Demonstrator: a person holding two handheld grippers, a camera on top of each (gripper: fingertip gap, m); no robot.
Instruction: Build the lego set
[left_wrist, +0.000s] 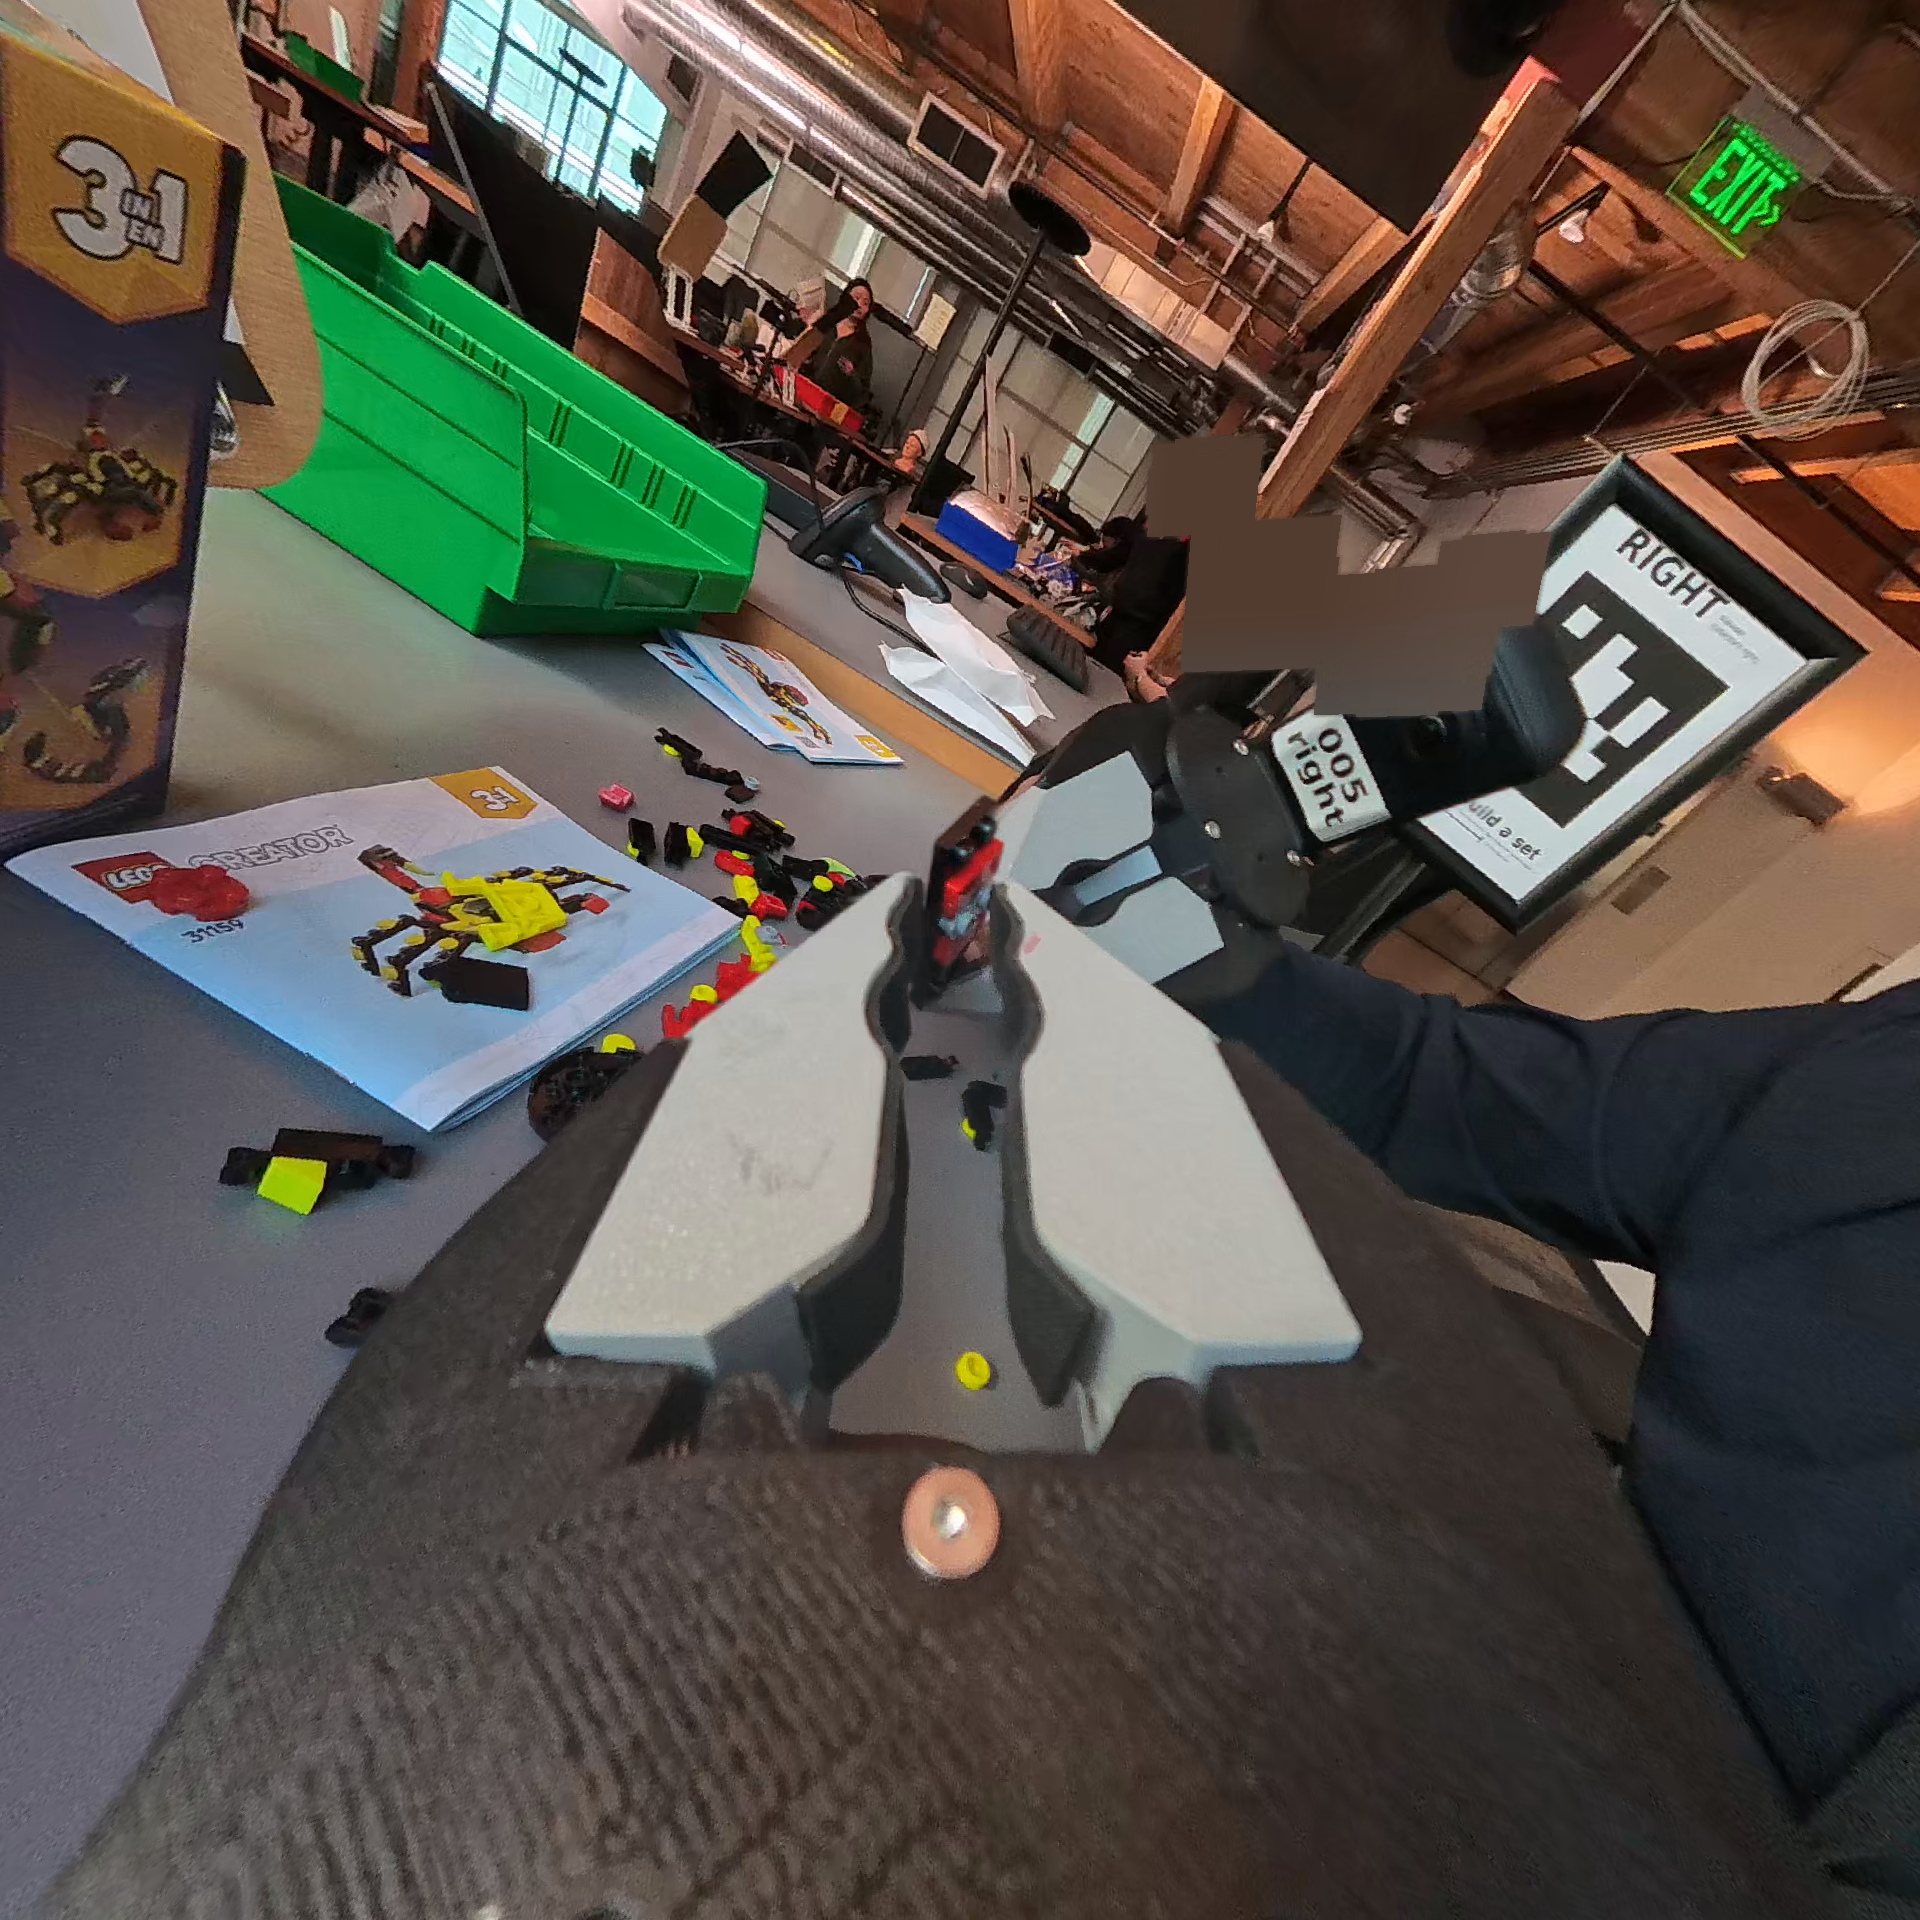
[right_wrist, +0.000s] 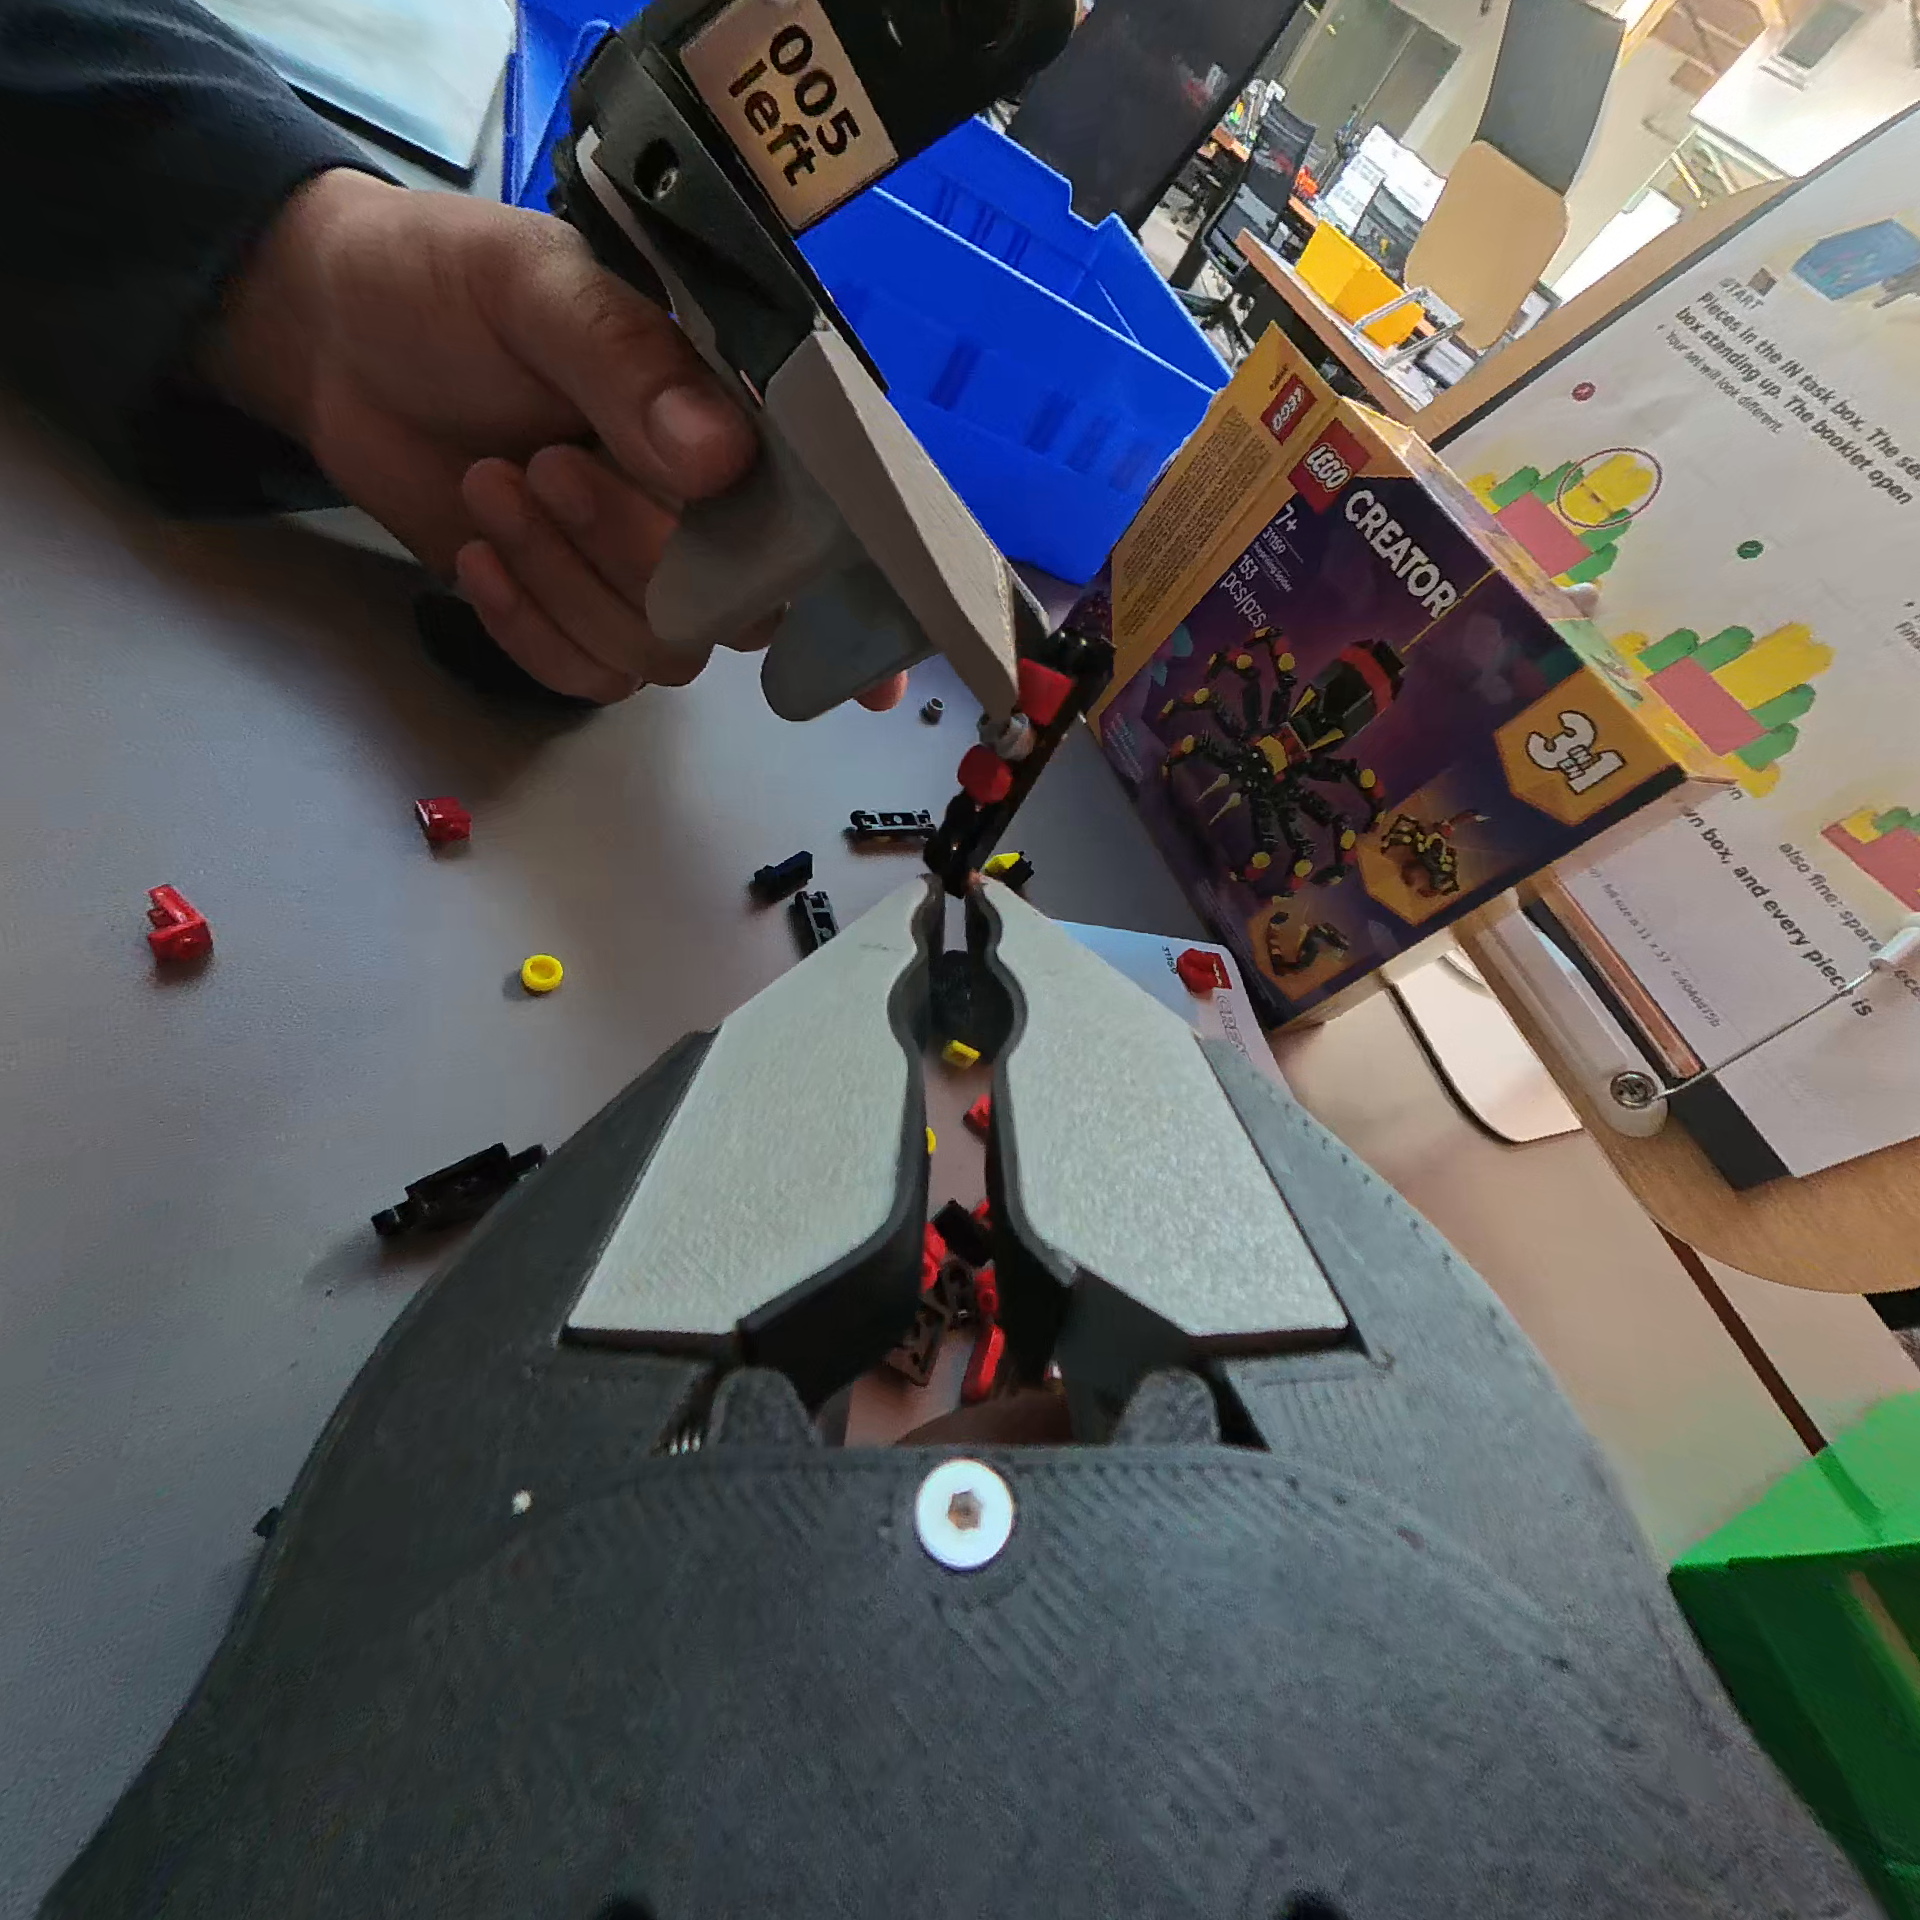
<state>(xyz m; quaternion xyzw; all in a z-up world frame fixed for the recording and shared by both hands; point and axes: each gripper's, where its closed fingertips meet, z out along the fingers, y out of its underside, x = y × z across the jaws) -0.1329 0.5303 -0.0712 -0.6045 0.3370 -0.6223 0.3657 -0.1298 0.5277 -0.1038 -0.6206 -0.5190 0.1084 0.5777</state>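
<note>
Two grippers meet above the grey table (left_wrist: 208, 1455), both pinching one small red-and-black lego assembly (left_wrist: 961, 894). Your left gripper (left_wrist: 951, 914) has its fingers narrowed onto the assembly's lower part, holding it upright between the tips. Your right gripper (right_wrist: 956, 883) closes its tips on the assembly's black end, while the rest rises tilted toward the other gripper's grey fingers (right_wrist: 904, 499). Your bare hand (right_wrist: 499, 447) wraps the left handle. Loose pieces (left_wrist: 758, 873) in red, black and yellow lie scattered beside the open instruction booklet (left_wrist: 395, 935). A lego box (right_wrist: 1382, 686) stands near a blue bin (right_wrist: 997, 343); a green bin (left_wrist: 499, 447) sits behind the booklet.
</note>
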